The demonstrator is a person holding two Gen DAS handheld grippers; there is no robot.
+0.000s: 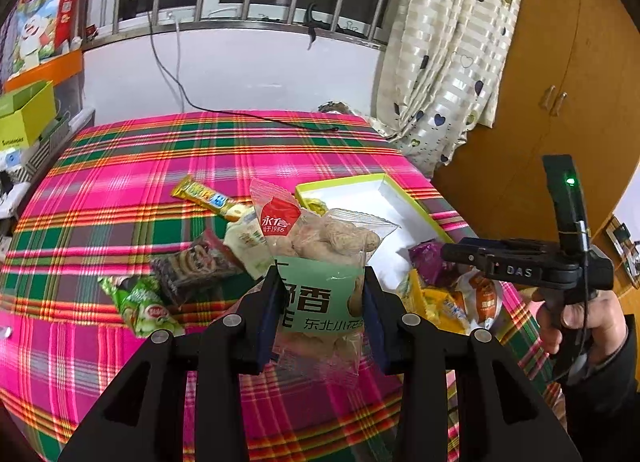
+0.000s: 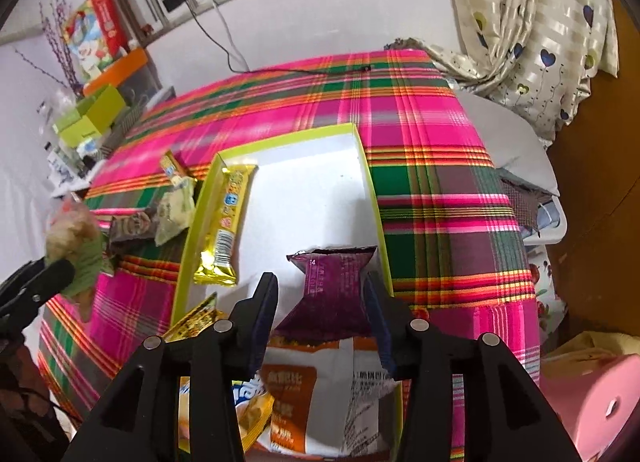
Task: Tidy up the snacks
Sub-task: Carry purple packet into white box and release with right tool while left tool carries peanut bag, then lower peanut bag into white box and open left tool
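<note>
Left tool [image 1: 320,294] is clamped on a peanut packet [image 1: 320,246], held above the plaid worktop [image 1: 120,182]. Right tool [image 2: 320,302] grips a purple packet [image 2: 334,282] over the green-rimmed box [image 2: 370,182]. A gold bar [image 2: 224,226] already lies inside. Judged under halfway: loose snacks [image 1: 176,274] remain beside the box.

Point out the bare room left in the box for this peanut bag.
The box floor is bare white between the yellow bar along its left wall and the right wall, beyond the purple packet. The near end is crowded with packets. The left claw grips the peanut bag.
</note>
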